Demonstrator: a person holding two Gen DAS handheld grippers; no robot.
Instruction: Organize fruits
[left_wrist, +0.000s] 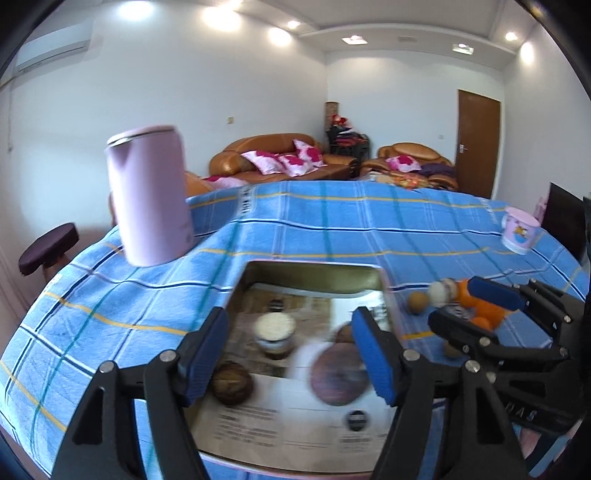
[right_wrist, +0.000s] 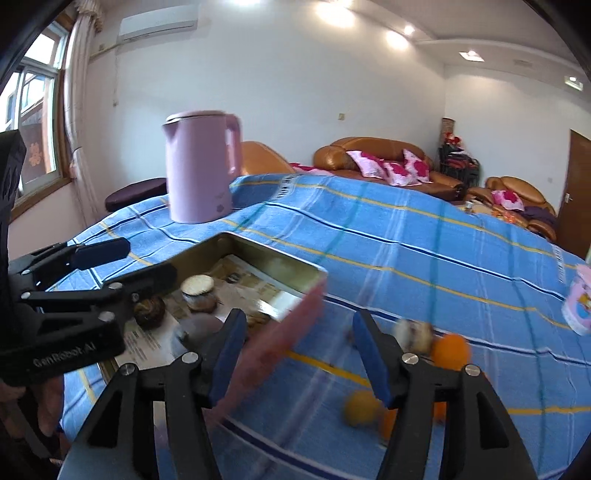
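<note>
A metal tin tray (left_wrist: 314, 271) (right_wrist: 273, 264) lined with printed paper sits on the blue checked tablecloth. In it lie a brown round fruit (left_wrist: 232, 382) (right_wrist: 149, 312), a purple-brown fruit (left_wrist: 338, 374) and a white-topped piece (left_wrist: 275, 330) (right_wrist: 198, 285). My left gripper (left_wrist: 290, 356) (right_wrist: 127, 264) is open and empty above the tray. Oranges (left_wrist: 484, 314) (right_wrist: 450, 350) (right_wrist: 360, 408), a pale fruit (left_wrist: 441, 293) (right_wrist: 413, 334) and a small brown fruit (left_wrist: 417, 302) lie right of the tray. My right gripper (right_wrist: 297, 360) (left_wrist: 463, 306) is open and empty over the cloth beside the tray's pink edge, left of the oranges.
A pink kettle (left_wrist: 151, 199) (right_wrist: 201, 170) stands behind the tray at the left. A pink cup (left_wrist: 519, 230) (right_wrist: 580, 306) stands at the far right. A dark stool (left_wrist: 48, 249) is beyond the table's left edge. Sofas (left_wrist: 280, 157) are behind.
</note>
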